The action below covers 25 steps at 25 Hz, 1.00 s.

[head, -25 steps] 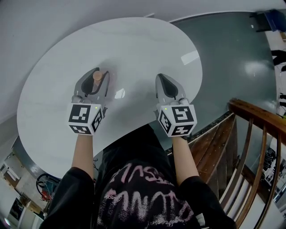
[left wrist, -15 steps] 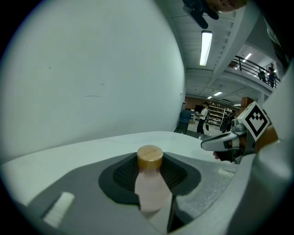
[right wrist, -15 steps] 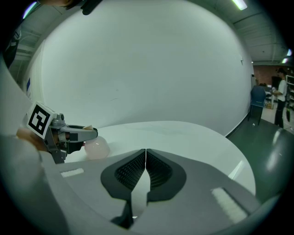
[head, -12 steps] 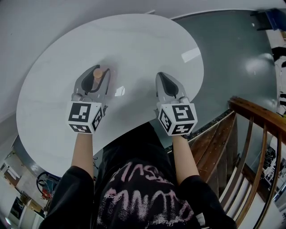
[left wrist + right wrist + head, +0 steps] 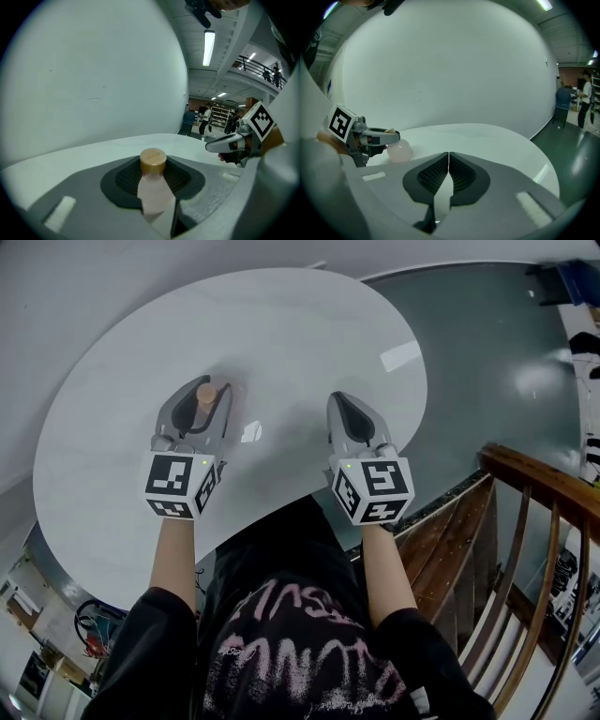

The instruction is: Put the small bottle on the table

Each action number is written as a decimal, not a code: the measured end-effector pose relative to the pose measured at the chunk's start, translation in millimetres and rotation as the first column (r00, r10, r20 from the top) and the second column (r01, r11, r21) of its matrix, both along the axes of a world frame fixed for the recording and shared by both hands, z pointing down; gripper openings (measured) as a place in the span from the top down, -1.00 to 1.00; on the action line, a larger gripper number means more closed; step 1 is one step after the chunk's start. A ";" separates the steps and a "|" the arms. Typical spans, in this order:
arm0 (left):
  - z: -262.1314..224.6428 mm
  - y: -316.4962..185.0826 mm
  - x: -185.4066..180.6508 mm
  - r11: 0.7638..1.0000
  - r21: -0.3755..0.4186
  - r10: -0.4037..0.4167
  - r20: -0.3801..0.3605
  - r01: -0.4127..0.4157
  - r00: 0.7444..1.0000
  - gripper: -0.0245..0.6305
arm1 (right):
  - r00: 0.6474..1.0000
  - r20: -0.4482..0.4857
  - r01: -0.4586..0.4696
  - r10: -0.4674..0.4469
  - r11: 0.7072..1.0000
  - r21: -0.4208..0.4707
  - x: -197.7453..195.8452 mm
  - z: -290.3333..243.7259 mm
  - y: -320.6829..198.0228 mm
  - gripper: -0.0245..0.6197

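Note:
A small pinkish bottle (image 5: 152,192) with a wooden cap (image 5: 204,395) stands upright between the jaws of my left gripper (image 5: 199,392), which is shut on it, over the white oval table (image 5: 281,324). In the right gripper view the bottle's round body (image 5: 399,151) hangs below the left gripper (image 5: 383,136), at or just above the tabletop; I cannot tell if it touches. My right gripper (image 5: 340,404) hovers over the table's near right part, shut with nothing in it, its pads (image 5: 440,174) pressed together. The left gripper view shows the right gripper (image 5: 226,143) off to the right.
The table's near edge runs just in front of the person's body. A wooden stair railing (image 5: 530,512) stands at the right, with dark glossy floor (image 5: 487,352) beyond the table. A white wall (image 5: 440,70) curves behind the table. People and shelves show far off.

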<state>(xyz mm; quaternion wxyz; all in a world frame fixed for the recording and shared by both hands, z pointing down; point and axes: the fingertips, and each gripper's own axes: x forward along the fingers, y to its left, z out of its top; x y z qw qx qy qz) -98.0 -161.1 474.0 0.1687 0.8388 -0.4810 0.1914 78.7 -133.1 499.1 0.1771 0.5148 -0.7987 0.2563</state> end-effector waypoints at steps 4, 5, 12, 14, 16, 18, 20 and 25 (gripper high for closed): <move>-2.4 2.5 0.3 1.000 0.002 0.001 0.004 -0.001 1.000 0.52 | 1.000 0.004 0.000 0.000 1.000 0.000 0.3 -2.2 2.7 0.89; -3.6 3.6 0.4 1.000 0.003 0.000 0.006 0.000 1.000 0.52 | 1.000 0.005 0.001 -0.001 1.000 0.000 0.1 -3.2 3.9 0.89; -0.7 2.8 1.6 1.000 0.003 0.009 0.023 -0.009 1.000 0.52 | 1.000 0.008 0.004 -0.004 1.000 0.001 -1.3 -1.2 1.1 0.89; 0.4 3.0 1.8 1.000 0.003 0.009 0.028 -0.010 1.000 0.52 | 1.000 0.009 0.003 -0.003 1.000 0.002 -1.7 -0.8 0.4 0.89; -0.6 3.5 1.6 1.000 0.006 0.008 0.027 -0.008 1.000 0.52 | 1.000 0.009 0.003 -0.003 1.000 0.003 -2.0 -2.1 0.4 0.89; -1.6 4.1 2.4 1.000 0.008 0.009 0.027 -0.009 1.000 0.52 | 1.000 0.010 0.001 -0.001 1.000 0.004 -0.9 -3.3 0.7 0.89; -1.4 4.3 3.3 1.000 0.009 0.009 0.029 -0.009 1.000 0.52 | 1.000 0.010 0.000 0.000 1.000 0.004 0.1 -3.2 0.6 0.89; -0.9 4.7 2.6 1.000 0.010 0.010 0.038 -0.010 0.999 0.52 | 1.000 0.012 -0.001 0.001 1.000 0.004 -0.1 -3.3 0.6 0.89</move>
